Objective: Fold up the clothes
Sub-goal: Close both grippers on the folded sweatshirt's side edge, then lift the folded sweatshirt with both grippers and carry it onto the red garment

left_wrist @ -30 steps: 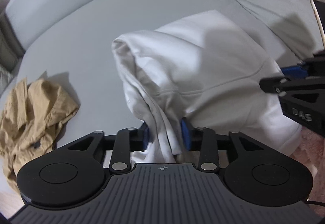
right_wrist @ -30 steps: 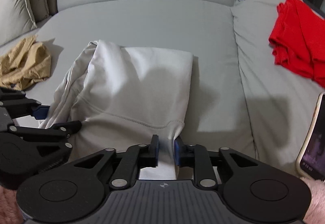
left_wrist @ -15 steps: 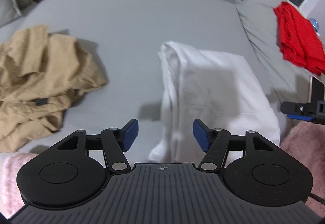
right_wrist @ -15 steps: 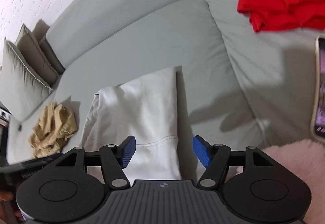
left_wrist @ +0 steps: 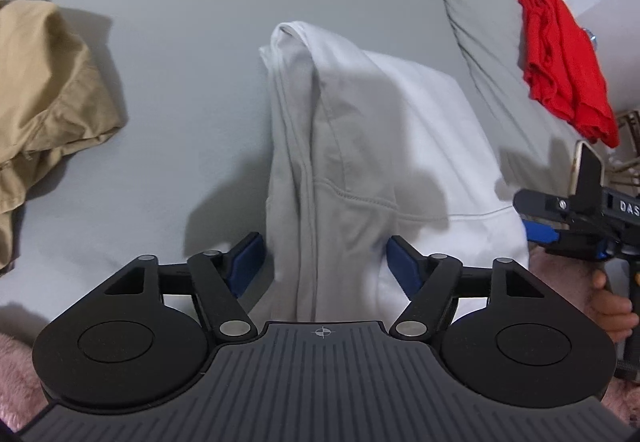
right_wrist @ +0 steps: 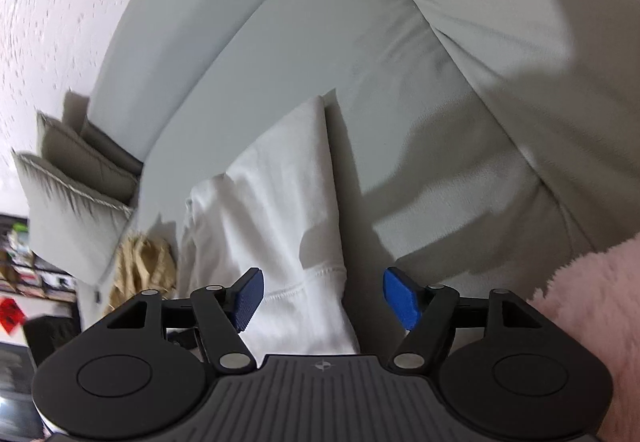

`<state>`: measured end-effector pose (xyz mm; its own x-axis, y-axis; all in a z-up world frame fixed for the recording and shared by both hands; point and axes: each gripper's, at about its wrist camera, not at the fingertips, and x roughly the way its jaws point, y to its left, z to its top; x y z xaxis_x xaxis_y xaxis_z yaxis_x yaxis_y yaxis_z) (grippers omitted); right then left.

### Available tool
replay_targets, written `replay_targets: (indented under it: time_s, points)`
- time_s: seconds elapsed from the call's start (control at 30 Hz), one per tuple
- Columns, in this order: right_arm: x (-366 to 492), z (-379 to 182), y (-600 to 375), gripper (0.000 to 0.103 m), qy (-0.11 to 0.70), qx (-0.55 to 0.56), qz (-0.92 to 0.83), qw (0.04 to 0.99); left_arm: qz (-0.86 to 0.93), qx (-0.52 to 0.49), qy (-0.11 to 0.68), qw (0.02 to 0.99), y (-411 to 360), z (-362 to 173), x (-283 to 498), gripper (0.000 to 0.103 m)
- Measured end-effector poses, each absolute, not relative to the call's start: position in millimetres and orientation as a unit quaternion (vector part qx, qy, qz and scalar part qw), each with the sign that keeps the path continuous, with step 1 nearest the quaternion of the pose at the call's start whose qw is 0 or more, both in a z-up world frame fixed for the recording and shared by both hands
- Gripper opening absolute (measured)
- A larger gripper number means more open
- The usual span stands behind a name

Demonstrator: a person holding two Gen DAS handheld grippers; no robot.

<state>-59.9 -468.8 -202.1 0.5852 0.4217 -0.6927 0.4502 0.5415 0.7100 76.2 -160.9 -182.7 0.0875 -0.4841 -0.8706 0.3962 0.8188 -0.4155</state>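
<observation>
A white sweatshirt [left_wrist: 380,145] lies folded into a long block on the grey sofa seat [left_wrist: 192,21]. My left gripper [left_wrist: 326,266] is open, its blue pads spread either side of the garment's near left edge without closing on it. In the right wrist view the same white sweatshirt [right_wrist: 276,209] shows, and my right gripper [right_wrist: 324,298] is open above its near right corner. From the left wrist view, the right gripper [left_wrist: 540,232] appears at the right edge, held by a hand.
A crumpled tan garment [left_wrist: 44,93] lies on the seat to the left. A red garment [left_wrist: 564,61] rests on the sofa's right section, with a phone [left_wrist: 580,165] near it. Grey cushions [right_wrist: 76,181] stand at the far left. Pink fleece [right_wrist: 592,294] lies at the front edge.
Both grippers let go of the white sweatshirt and opened wide. The garment now rests flat on the seat. The right gripper has tilted and the left one has drawn close to the garment's near edge.
</observation>
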Motion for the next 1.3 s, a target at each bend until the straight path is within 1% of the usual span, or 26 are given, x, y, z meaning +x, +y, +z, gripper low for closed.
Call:
replay_targets:
  time_s: [0.13,0.17,0.3,0.33,0.37,0.4,0.43,0.47,0.5,0.53,0.57,0.6,0.63,0.67,0.73,0.77,0.83,0.93,1.07,1.17,1.27,1.3]
  points:
    - [-55.9,-213.3,-475.4,0.071,0.444,0.518,0.015,0.731,-0.32,-0.049,0.613,0.721,-165.7,-187.2,80.4,0.074]
    - [-54.6,-214.7,-475.6,0.071,0.444,0.52,0.018,0.729,-0.323,-0.049,0.614,0.719,-166.9,-187.8,81.0,0.076]
    - [-40.4,-219.8,-467.0,0.071,0.449,0.507,0.044,0.734,-0.324,-0.039,0.61,0.722,-177.9,-186.7,78.1,0.077]
    - [-37.2,-219.6,-464.4,0.068,0.452,0.498,0.047,0.739,-0.319,-0.032,0.608,0.726,-180.5,-185.1,76.1,0.076]
    - [-33.6,-218.5,-460.0,0.063,0.455,0.483,0.047,0.747,-0.315,-0.025,0.605,0.731,-183.0,-183.4,74.2,0.076]
    - [-30.1,-217.4,-455.5,0.06,0.457,0.469,0.046,0.754,-0.31,-0.019,0.602,0.735,-185.6,-181.8,72.2,0.076]
    - [-28.4,-216.0,-453.1,0.055,0.458,0.46,0.041,0.76,-0.306,-0.012,0.6,0.739,-188.2,-180.2,70.3,0.074]
    - [-26.9,-214.6,-450.8,0.045,0.459,0.451,0.036,0.765,-0.301,-0.005,0.597,0.744,-190.8,-178.6,68.4,0.069]
    - [-27.0,-213.5,-450.5,0.038,0.462,0.444,0.026,0.767,-0.297,0.001,0.594,0.748,-193.4,-177.0,66.4,0.066]
    - [-27.2,-212.5,-450.2,0.021,0.465,0.436,0.015,0.77,-0.292,0.008,0.591,0.752,-196.0,-175.4,64.5,0.056]
    - [-27.4,-211.3,-449.9,0.012,0.468,0.429,0.005,0.773,-0.287,0.015,0.588,0.756,-198.6,-173.8,62.5,0.044]
    - [-27.9,-206.7,-446.3,0.01,0.467,0.412,0.003,0.782,-0.283,0.022,0.585,0.76,-201.2,-172.1,60.6,0.038]
    - [-28.3,-202.1,-442.7,0.008,0.467,0.396,0.001,0.791,-0.278,0.028,0.582,0.764,-203.8,-170.5,58.6,0.028]
    - [-28.2,-198.6,-439.4,0.008,0.466,0.374,0.001,0.802,-0.273,0.035,0.579,0.767,-206.4,-168.9,56.7,0.022]
    - [-26.2,-179.4,-413.4,0.007,0.465,0.28,-0.003,0.84,-0.264,0.048,0.572,0.775,-211.6,-165.7,52.8,0.017]
    - [-25.2,-169.7,-400.4,0.007,0.463,0.233,-0.005,0.855,-0.256,0.083,0.555,0.787,-221.6,-159.8,42.4,0.016]
    - [-27.0,-150.0,-373.8,0.007,0.449,0.15,-0.006,0.881,-0.241,0.137,0.526,0.804,-237.5,-149.0,24.7,0.014]
    - [-35.1,-130.3,-357.5,0.007,0.426,0.097,-0.006,0.899,-0.224,0.176,0.492,0.823,-249.2,-131.7,8.0,0.014]
    - [-50.3,-116.9,-371.7,0.007,0.405,0.101,-0.013,0.909,-0.217,0.191,0.469,0.835,-259.4,-107.6,1.8,0.014]
    - [-50.7,-104.8,-403.0,0.007,0.395,0.154,-0.029,0.905,-0.227,0.188,0.468,0.833,-276.8,-93.4,4.6,0.014]
    - [-51.3,-96.2,-425.6,0.007,0.378,0.182,-0.045,0.907,-0.237,0.185,0.467,0.832,-294.5,-79.2,7.5,0.015]
    - [-51.8,-92.8,-432.8,0.007,0.373,0.188,-0.05,0.907,-0.247,0.182,0.468,0.829,-311.6,-73.1,11.9,0.015]
